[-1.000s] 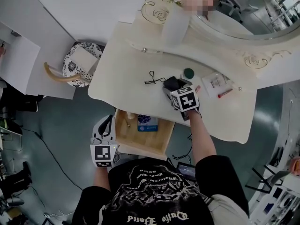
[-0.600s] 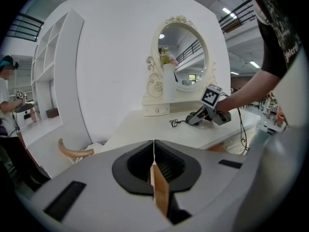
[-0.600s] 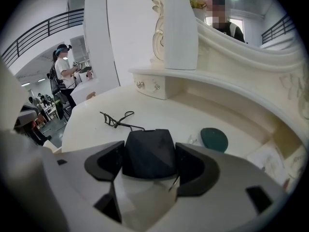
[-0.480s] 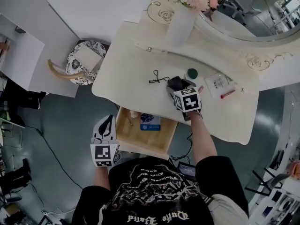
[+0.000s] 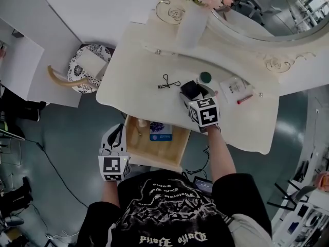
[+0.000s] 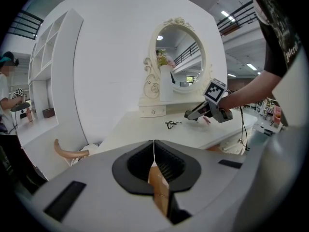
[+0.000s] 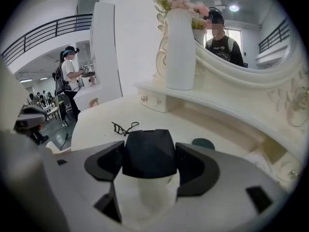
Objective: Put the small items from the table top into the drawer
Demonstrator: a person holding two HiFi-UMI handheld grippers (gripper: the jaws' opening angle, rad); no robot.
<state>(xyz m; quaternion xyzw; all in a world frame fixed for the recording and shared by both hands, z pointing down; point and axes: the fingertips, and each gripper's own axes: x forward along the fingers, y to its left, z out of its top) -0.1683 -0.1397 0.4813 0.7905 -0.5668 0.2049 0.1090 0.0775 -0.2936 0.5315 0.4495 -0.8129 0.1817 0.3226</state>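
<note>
1. Two grippers in play. The left gripper (image 6: 154, 150) was nearest the person, low and just left of the open drawer (image 5: 165, 153). Its jaws were pressed together with nothing gripped. A tan sliver showed behind the tips; could not tell what it was.
2. The drawer stood pulled out from the front edge of the table (image 5: 136, 60). A blue-and-white packet (image 5: 161, 135) lay inside at the back, with a dark blue item (image 5: 157, 126) touching it on the far side.
3. The right gripper (image 7: 149, 164) was over the table top, past the drawer. Its jaws were closed on a white bottle (image 7: 149, 193) with a black cap (image 7: 148, 151). The cap sat squarely between the two pads and the bottle stood upright. Could not tell whether its base touched the table.
4. A black wire-like item (image 5: 167, 83) lay on the table to the left of the held bottle, apart from it.
5. A round green lid (image 5: 205, 77) lay just beyond the right gripper.
6. Further right lay a clear packet (image 5: 234, 86), with a thin red stick (image 5: 245, 99) beside it.
7. At the back of the table stood a white vase (image 7: 180, 50) holding flowers, next to the mirror (image 5: 267, 12).
</note>
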